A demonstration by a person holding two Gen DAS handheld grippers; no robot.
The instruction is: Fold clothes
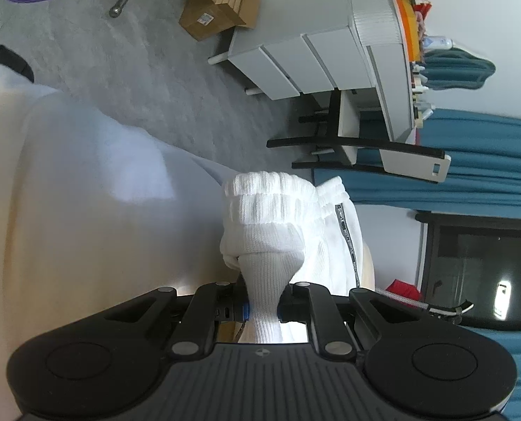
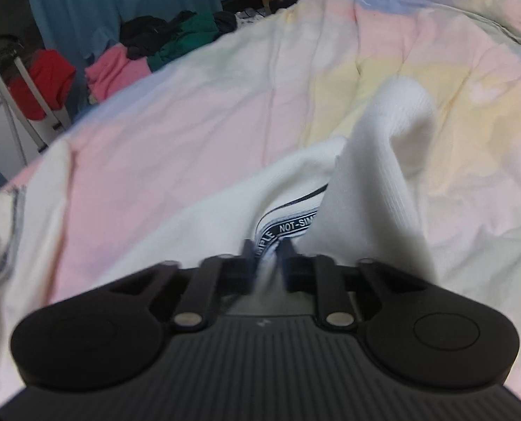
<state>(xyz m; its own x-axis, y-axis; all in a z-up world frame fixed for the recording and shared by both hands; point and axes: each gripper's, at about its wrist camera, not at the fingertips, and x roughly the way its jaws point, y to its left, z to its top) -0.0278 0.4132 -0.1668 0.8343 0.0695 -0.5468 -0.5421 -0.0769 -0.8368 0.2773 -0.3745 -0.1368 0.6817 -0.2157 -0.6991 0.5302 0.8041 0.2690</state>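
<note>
A white knit garment (image 1: 278, 224) with a ribbed elastic waistband and a black lettered side stripe hangs bunched in the left wrist view. My left gripper (image 1: 263, 307) is shut on a gathered fold of it, held up off the bed. In the right wrist view the same white garment (image 2: 376, 175) rises in a fold over the pastel bedspread (image 2: 190, 122). My right gripper (image 2: 267, 263) is shut on its cloth near the black stripe with lettering (image 2: 288, 226).
The left wrist view, turned sideways, shows grey carpet (image 1: 137, 70), a grey drawer unit (image 1: 295, 56), a cardboard box (image 1: 218, 3), blue curtains (image 1: 488, 147) and a dark screen (image 1: 481, 266). Piles of pink, green, black and red clothes (image 2: 120, 66) lie beyond the bed's far left.
</note>
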